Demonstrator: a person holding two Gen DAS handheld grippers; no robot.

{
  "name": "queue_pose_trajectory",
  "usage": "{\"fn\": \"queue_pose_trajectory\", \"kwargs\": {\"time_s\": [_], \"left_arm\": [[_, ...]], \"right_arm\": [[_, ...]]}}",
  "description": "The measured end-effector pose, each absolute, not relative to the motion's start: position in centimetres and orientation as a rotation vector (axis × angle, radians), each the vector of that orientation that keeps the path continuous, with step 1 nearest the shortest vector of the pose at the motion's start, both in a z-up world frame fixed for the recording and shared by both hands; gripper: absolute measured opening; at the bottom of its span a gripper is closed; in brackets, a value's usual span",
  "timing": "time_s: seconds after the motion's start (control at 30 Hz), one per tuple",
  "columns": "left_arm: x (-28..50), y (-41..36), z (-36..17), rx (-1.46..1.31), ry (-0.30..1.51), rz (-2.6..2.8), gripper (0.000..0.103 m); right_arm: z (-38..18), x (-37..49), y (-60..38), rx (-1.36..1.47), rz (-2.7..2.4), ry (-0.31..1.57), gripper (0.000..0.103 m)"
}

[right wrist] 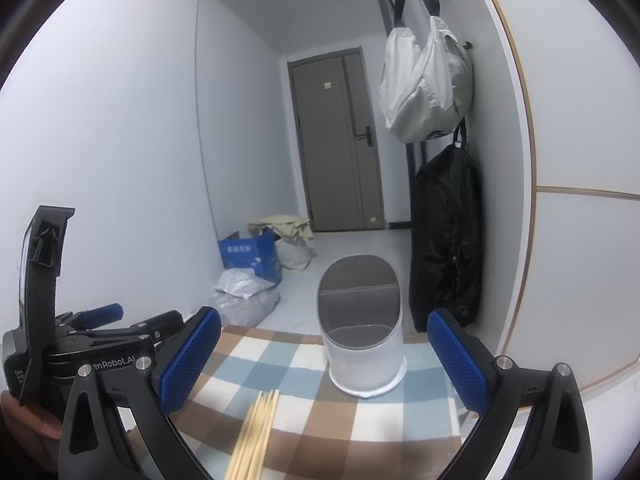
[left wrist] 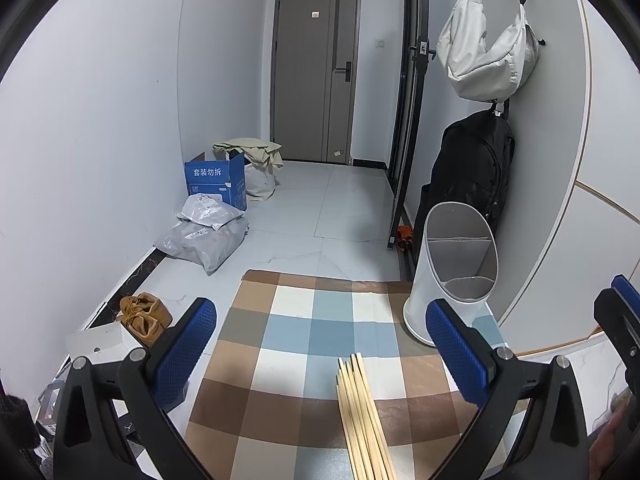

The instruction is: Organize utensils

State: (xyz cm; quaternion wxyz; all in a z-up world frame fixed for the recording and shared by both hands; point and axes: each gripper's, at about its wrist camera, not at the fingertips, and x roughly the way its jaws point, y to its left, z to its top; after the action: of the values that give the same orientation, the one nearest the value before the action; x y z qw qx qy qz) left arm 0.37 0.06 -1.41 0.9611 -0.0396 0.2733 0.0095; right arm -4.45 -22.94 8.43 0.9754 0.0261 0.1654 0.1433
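One bundle of chopsticks (left wrist: 362,416) lies on the checked cloth (left wrist: 288,336) — one white holder (left wrist: 452,276) stands beyond, two compartments. My left gripper (left wrist: 320,360) and right gripper (right wrist: 324,364) gape wide, holding nothing.

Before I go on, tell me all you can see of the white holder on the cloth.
The holder is a white, plastic-looking cylinder with a slanted oval mouth and a grey inside, split by a crosswise divider into two compartments. Both look empty. It stands upright on the checked cloth, near the far edge, close to the wall. The chopsticks lie apart from it, nearer the cameras. Neither tongs touch it.
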Motion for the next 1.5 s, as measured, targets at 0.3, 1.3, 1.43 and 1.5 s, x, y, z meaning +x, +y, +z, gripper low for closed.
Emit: {"fn": "queue_pose_trajectory", "kwargs": {"time_s": [0.3,1.3,1.43,1.5], "left_arm": [[0.4,0.2,-0.6,-0.082,0.561,0.018,0.102],[0.8,0.6,-0.6,-0.095,0.584,0.016,0.102],[1.4,1.7,-0.7,-0.118,0.605,0.013,0.102],[1.8,2.5,-0.7,-0.128,0.621,0.019,0.102]], "right_arm": [[8.3,-4.6,-22.8,0.058,0.298,0.339,0.103],[7.9,-4.3,-22.0,0.044,0.306,0.352,0.101],[6.9,-3.1,-21.4,0.036,0.32,0.419,0.094],[6.1,-2.1,-20.8,0.029,0.341,0.478,0.092]]}}
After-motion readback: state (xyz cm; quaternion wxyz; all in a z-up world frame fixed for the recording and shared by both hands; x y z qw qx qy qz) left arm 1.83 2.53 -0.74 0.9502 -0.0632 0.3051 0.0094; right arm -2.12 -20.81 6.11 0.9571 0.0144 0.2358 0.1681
